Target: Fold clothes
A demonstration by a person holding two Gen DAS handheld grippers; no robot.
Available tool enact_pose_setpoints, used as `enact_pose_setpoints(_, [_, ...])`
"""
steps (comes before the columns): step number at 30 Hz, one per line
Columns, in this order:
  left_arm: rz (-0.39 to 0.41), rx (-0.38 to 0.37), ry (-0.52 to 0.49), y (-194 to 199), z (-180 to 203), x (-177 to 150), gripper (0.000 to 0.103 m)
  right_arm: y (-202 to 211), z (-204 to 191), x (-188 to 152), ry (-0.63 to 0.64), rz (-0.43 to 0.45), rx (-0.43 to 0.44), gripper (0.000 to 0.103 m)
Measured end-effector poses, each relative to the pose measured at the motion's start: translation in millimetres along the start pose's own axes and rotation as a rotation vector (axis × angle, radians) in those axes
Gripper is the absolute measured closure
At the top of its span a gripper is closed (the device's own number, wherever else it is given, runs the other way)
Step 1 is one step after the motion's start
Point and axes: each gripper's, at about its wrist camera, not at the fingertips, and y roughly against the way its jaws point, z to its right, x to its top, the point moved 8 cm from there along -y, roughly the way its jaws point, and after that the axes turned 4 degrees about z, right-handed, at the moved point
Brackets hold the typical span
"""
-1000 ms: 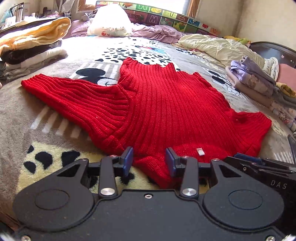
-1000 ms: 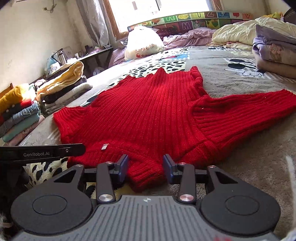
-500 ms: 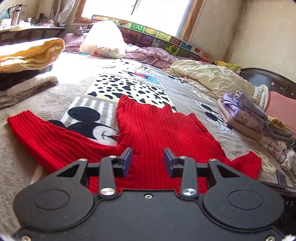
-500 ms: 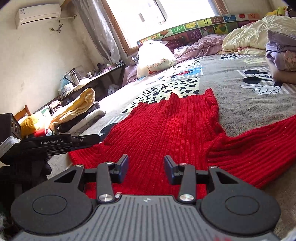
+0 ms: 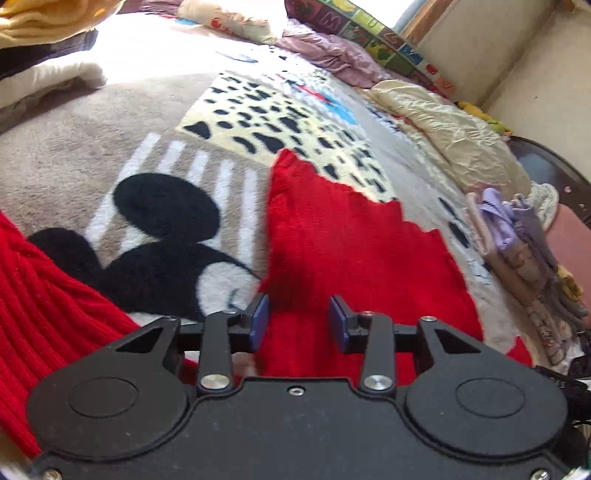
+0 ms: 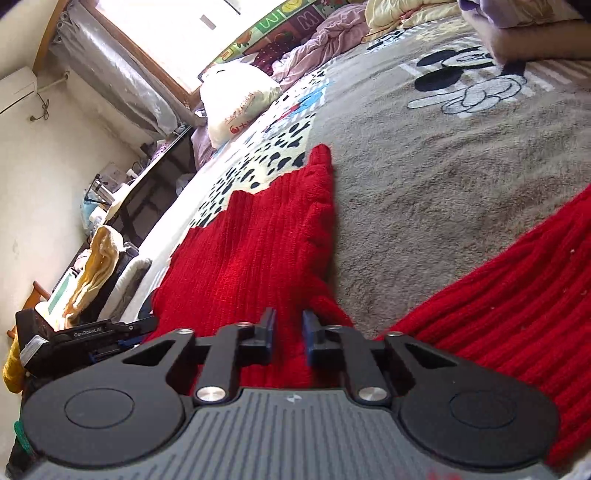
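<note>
While my left gripper (image 5: 298,318) hangs over the red sweater (image 5: 354,254) with its blue pads well apart and nothing between them, my right gripper (image 6: 289,332) shows a narrower gap, with red knit filling it; I cannot tell whether those pads actually pinch the cloth. The sweater lies spread on the cartoon-print blanket (image 5: 92,147), its body running away from me toward the far side and a ribbed sleeve near each outer edge. Only the left view shows the stack of purple and beige clothes (image 5: 517,236) on the right and the cream quilt (image 5: 454,129) beyond it. Only the right view shows the window (image 6: 207,22), the white bag (image 6: 236,96), the yellow pile (image 6: 96,266) at the left, and my other tool's black body (image 6: 74,339) low at the left. Compared with half a second ago, both cameras sit lower and closer over the sweater, both views are tilted, and the right pads stand closer together.
</note>
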Motion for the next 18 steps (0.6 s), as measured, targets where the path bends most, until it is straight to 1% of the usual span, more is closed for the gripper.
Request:
enact_pose_setpoints(1, [0.013, -0.043, 0.059, 6.1, -2.8, 7.5, 0.074, 1.6, 5.9, 2.3, -0.031, 0.004, 0.002, 0.103])
enact_pose_setpoints(2, [0.023, -0.088, 0.079, 10.8, -0.5, 13.3, 0.067, 7.9, 8.8, 6.4, -0.077, 0.023, 0.022, 0.101])
enact_pose_setpoints(3, [0.034, -0.133, 0.087, 15.1, 3.5, 18.4, 0.065, 14.2, 5.8, 12.3, -0.089, 0.049, 0.047, 0.086])
enact_pose_setpoints(4, [0.044, -0.178, 0.094, 19.5, 7.5, 23.6, 0.064, 17.7, -4.1, 18.6, -0.058, 0.072, 0.076, 0.072])
enact_pose_setpoints(5, [0.034, -0.238, 0.115, 19.1, 11.9, 25.1, 0.062, 16.7, -14.8, 23.4, -0.02, 0.082, 0.101, 0.065])
enact_pose_setpoints(6, [-0.002, -0.294, 0.138, 13.1, 16.3, 23.3, 0.06, 9.3, -23.9, 26.8, 0.005, 0.075, 0.122, 0.055])
enact_pose_setpoints(7, [-0.041, -0.268, 0.138, 2.5, 14.1, 18.7, 0.058, -2.6, -25.2, 27.3, 0.013, 0.052, 0.115, 0.055])
enact_pose_setpoints(8, [-0.079, -0.215, 0.13, -9.1, 9.6, 13.4, 0.06, -14.9, -20.6, 25.7, 0.012, 0.025, 0.085, 0.058])
enact_pose_setpoints(9, [-0.097, -0.183, 0.139, -18.1, 2.8, 10.5, 0.074, -25.1, -8.4, 26.2, -0.005, 0.017, 0.042, 0.081])
enact_pose_setpoints(10, [-0.101, -0.183, 0.175, -21.1, -2.7, 11.0, 0.082, -27.9, 7.9, 28.9, -0.043, 0.025, 0.003, 0.103])
enact_pose_setpoints(11, [-0.094, -0.198, 0.226, -19.0, -5.9, 15.2, 0.079, -23.7, 20.9, 32.5, -0.085, 0.041, -0.014, 0.103])
enact_pose_setpoints(12, [-0.065, -0.2, 0.235, -13.5, -5.0, 22.2, 0.07, -18.2, 29.1, 36.4, -0.112, 0.059, -0.023, 0.103])
enact_pose_setpoints(13, [-0.029, -0.196, 0.227, -7.2, -3.0, 29.7, 0.049, -14.4, 31.6, 40.1, -0.123, 0.063, -0.024, 0.088])
enact_pose_setpoints(14, [-0.017, -0.22, 0.228, -5.1, 1.0, 35.3, 0.049, -13.5, 28.8, 44.1, -0.134, 0.06, 0.002, 0.083])
enact_pose_setpoints(15, [-0.019, -0.251, 0.235, -7.3, 5.4, 38.9, 0.049, -14.2, 23.0, 48.0, -0.147, 0.059, 0.047, 0.071])
enact_pose_setpoints(16, [-0.022, -0.281, 0.243, -10.3, 9.7, 42.0, 0.049, -17.3, 16.1, 51.9, -0.161, 0.053, 0.098, 0.066])
enact_pose_setpoints(17, [-0.025, -0.311, 0.25, -13.3, 13.9, 45.2, 0.049, -22.5, 8.1, 55.7, -0.178, 0.041, 0.154, 0.066])
enact_pose_setpoints(18, [-0.036, -0.322, 0.248, -18.5, 17.4, 46.5, 0.049, -29.4, 1.4, 59.4, -0.183, 0.032, 0.19, 0.067])
